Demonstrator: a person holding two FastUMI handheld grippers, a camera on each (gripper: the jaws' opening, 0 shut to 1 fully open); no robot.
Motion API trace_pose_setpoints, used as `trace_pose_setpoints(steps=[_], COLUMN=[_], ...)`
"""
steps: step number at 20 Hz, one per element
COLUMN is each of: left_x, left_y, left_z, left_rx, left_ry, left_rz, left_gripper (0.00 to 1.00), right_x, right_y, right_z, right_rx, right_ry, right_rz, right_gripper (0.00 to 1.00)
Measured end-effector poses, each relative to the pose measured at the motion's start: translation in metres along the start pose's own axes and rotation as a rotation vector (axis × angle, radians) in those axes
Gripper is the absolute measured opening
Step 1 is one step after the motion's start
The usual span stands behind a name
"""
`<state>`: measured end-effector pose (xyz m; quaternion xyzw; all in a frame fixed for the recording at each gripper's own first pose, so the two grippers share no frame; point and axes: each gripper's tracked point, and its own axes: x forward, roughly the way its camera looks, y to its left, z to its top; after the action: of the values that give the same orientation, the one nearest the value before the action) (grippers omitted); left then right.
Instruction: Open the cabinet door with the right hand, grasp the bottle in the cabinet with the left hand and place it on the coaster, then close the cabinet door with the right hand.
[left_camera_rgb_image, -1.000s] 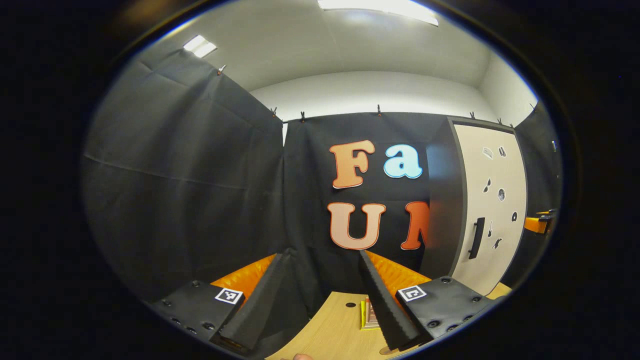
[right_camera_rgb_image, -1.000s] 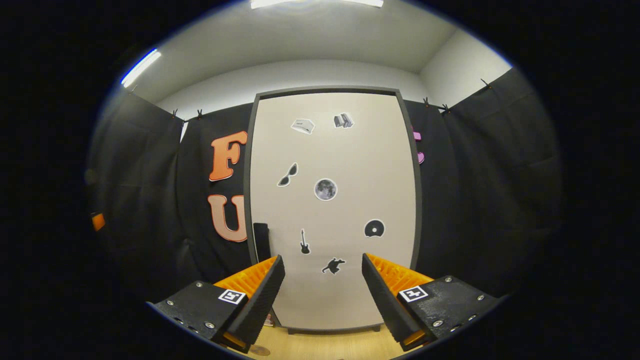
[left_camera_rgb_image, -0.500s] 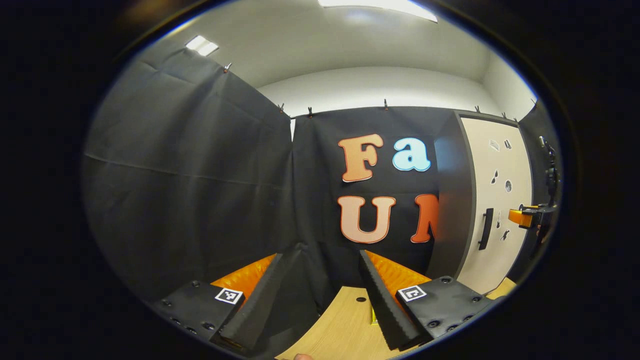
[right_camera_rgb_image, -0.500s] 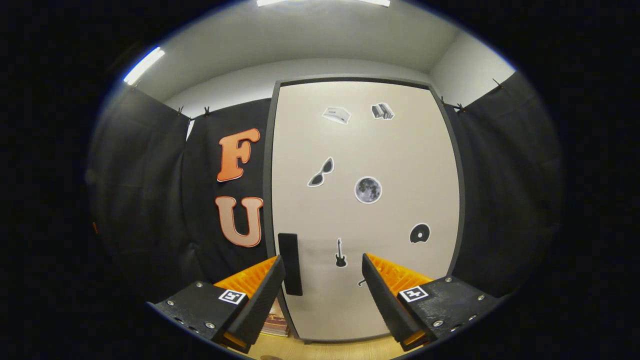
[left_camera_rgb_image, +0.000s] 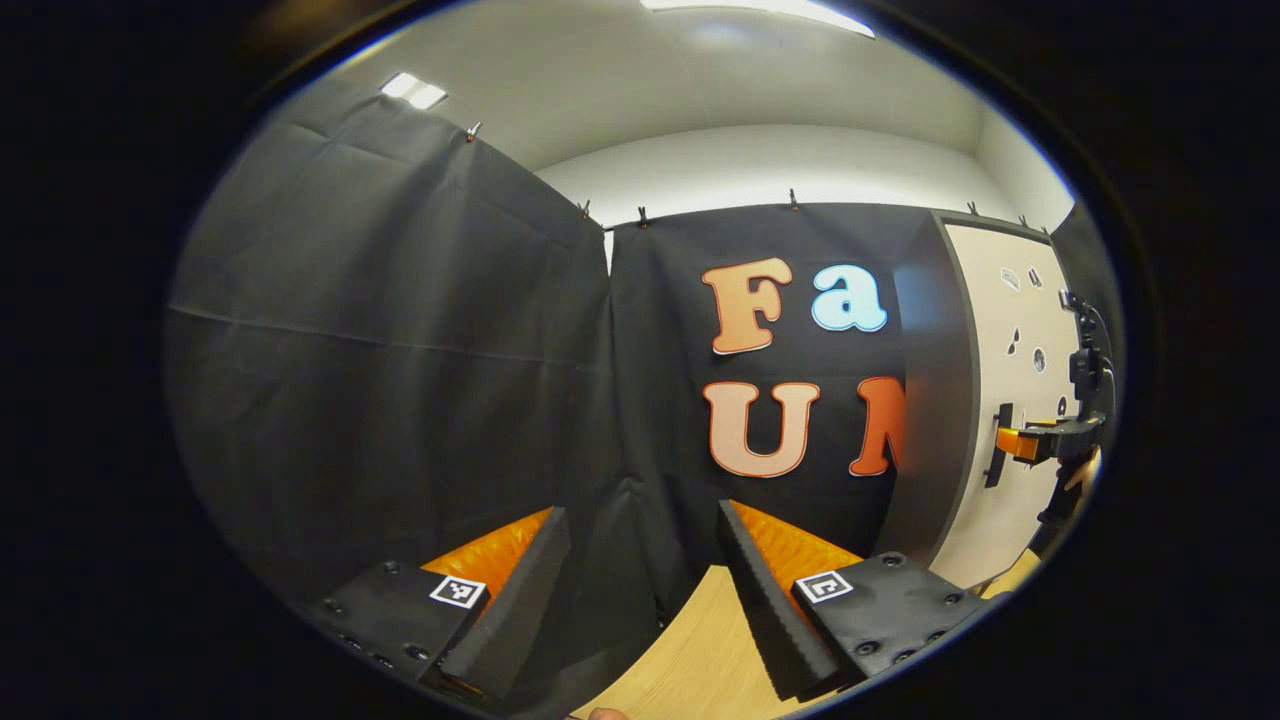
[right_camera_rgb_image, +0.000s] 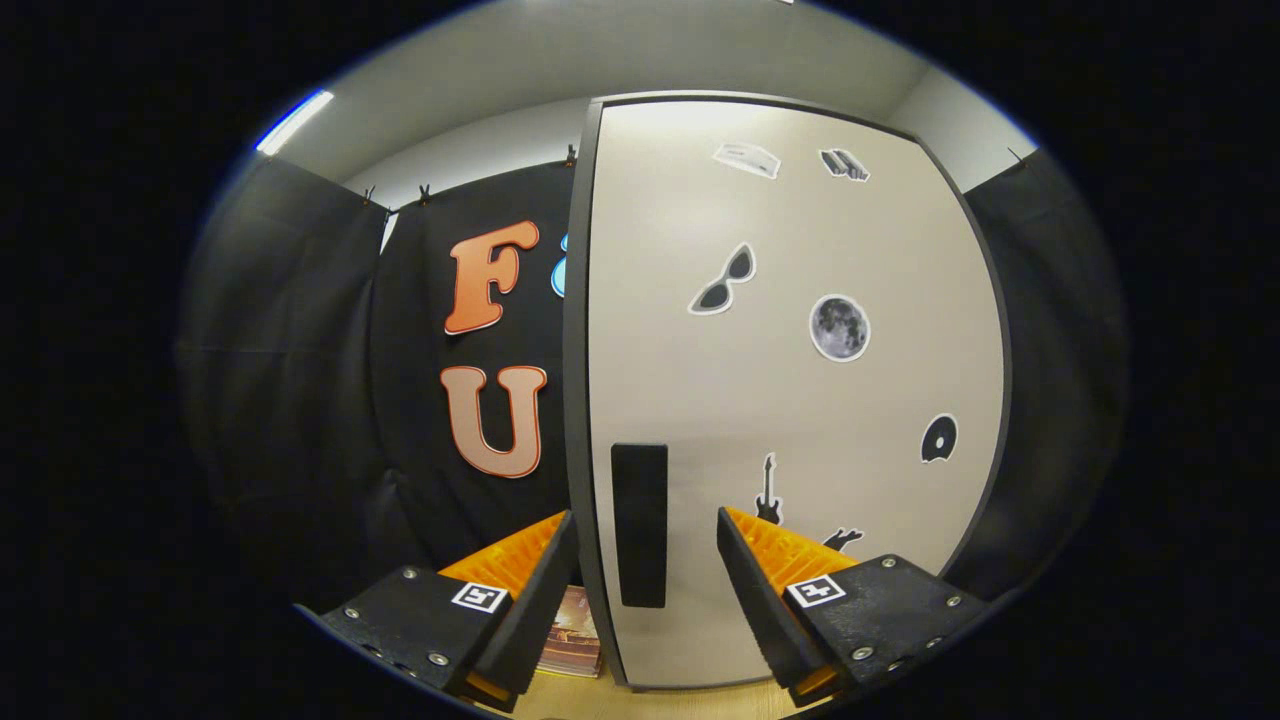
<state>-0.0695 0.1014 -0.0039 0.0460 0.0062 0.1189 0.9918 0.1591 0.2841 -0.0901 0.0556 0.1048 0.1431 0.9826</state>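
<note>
1. Change since a second ago: the right tool (right_camera_rgb_image: 640, 590) has closed in on the cabinet door (right_camera_rgb_image: 790, 400); the handle (right_camera_rgb_image: 639, 525) now sits between its spread fingers, no contact evident. The left gripper view has swung leftward.
2. Progress: early. Door shut; opening, bottle transfer and closing all remain.
3. Cabinet: contents hidden behind the door; the bottle is presumably inside, unconfirmed.
4. Right tool: released, gripping nothing. Seen from the left gripper view, it hovers at the handle (left_camera_rgb_image: 1003, 445).
5. Left tool (left_camera_rgb_image: 640, 590): released, empty, over the tabletop (left_camera_rgb_image: 690, 650) edge, well apart from the cabinet.
6. Item low beside the door, possibly the coaster (right_camera_rgb_image: 572, 640): identity uncertain.
</note>
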Motion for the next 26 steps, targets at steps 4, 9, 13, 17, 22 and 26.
trace_pose_setpoints(steps=[4, 9, 13, 17, 22, 26], left_x=[-0.001, -0.006, -0.012, -0.015, -0.017, -0.032], left_y=[0.012, 0.027, 0.032, 0.031, 0.028, 0.029], left_z=[-0.002, -0.006, -0.006, 0.001, -0.004, -0.007], left_rx=[0.008, 0.007, 0.02, 0.016, -0.013, -0.019], left_ry=[-0.006, 0.001, -0.006, -0.028, -0.024, -0.018], left_rz=[0.024, 0.055, 0.068, 0.067, 0.062, 0.054], left_gripper=[0.97, 0.97, 0.97, 0.97, 0.97, 0.97], right_x=[0.015, 0.026, 0.028, 0.027, 0.014, -0.002], right_y=[0.003, 0.0, 0.001, 0.001, 0.0, -0.001], right_z=[-0.014, -0.02, -0.023, -0.023, -0.022, -0.019], right_rx=[0.023, 0.062, 0.085, 0.055, 0.036, 0.042], right_ry=[0.041, 0.062, 0.083, 0.079, 0.056, 0.026], right_rz=[-0.01, -0.032, -0.022, -0.008, 0.003, 0.028], right_gripper=[0.75, 0.56, 0.37, 0.33, 0.28, 0.25])
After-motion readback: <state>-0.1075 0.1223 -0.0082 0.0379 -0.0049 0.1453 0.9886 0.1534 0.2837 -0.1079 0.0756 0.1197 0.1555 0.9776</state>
